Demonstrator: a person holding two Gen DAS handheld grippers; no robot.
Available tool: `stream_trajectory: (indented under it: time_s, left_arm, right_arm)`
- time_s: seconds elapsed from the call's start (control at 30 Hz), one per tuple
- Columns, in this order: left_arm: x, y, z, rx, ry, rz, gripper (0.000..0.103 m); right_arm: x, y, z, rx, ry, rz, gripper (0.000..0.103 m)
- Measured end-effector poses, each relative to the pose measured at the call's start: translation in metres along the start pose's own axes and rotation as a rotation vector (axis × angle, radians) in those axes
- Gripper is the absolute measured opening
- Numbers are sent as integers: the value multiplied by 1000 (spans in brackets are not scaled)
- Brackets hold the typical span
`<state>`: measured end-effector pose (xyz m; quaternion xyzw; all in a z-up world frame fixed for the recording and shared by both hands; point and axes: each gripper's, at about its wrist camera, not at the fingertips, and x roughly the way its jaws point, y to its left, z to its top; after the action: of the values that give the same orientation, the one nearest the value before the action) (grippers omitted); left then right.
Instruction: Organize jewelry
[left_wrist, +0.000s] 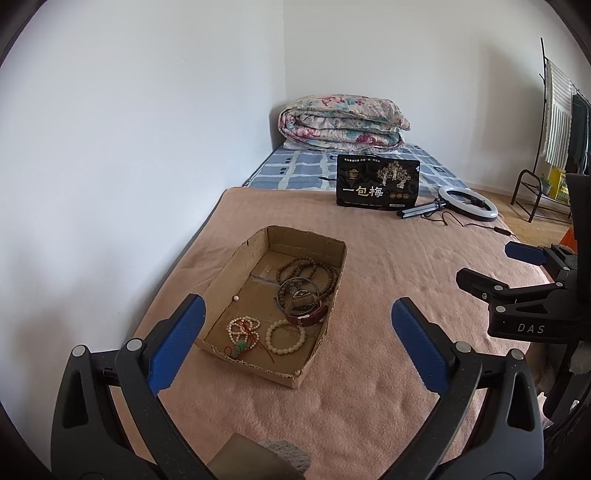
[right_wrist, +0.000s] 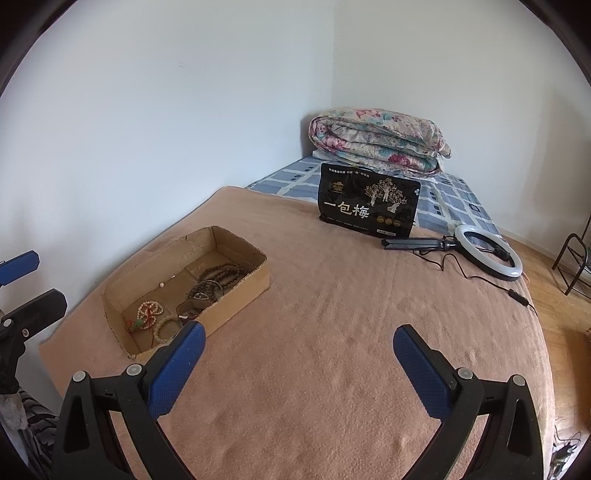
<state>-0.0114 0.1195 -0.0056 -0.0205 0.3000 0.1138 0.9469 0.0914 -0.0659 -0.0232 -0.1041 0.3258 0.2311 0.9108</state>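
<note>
Blue-padded left gripper (left_wrist: 297, 328) hangs spread wide and empty above the shallow brown cardboard tray (left_wrist: 334, 275); right gripper (right_wrist: 299, 354), likewise agape and empty, sits off the tray's 3 o'clock side over the pink fleece blanket (right_wrist: 351, 295). Jewelry is all inside: cream bead bracelet (left_wrist: 285, 336) at 6 o'clock, dark wooden bead strand (left_wrist: 308, 271) at 12, touching the brown-strapped watch (left_wrist: 306, 312). Risk, as judged: tangled strands drag neighbours out; the light tray slides on soft fleece.
</note>
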Motion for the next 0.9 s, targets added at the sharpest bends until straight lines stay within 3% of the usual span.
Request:
stream_trajectory:
  time_s: [0.9]
  left_arm:
    - [-1,1,-5,-1,0,25,102]
  right_arm:
    - [-6,-5,-6,3,5,-9,103]
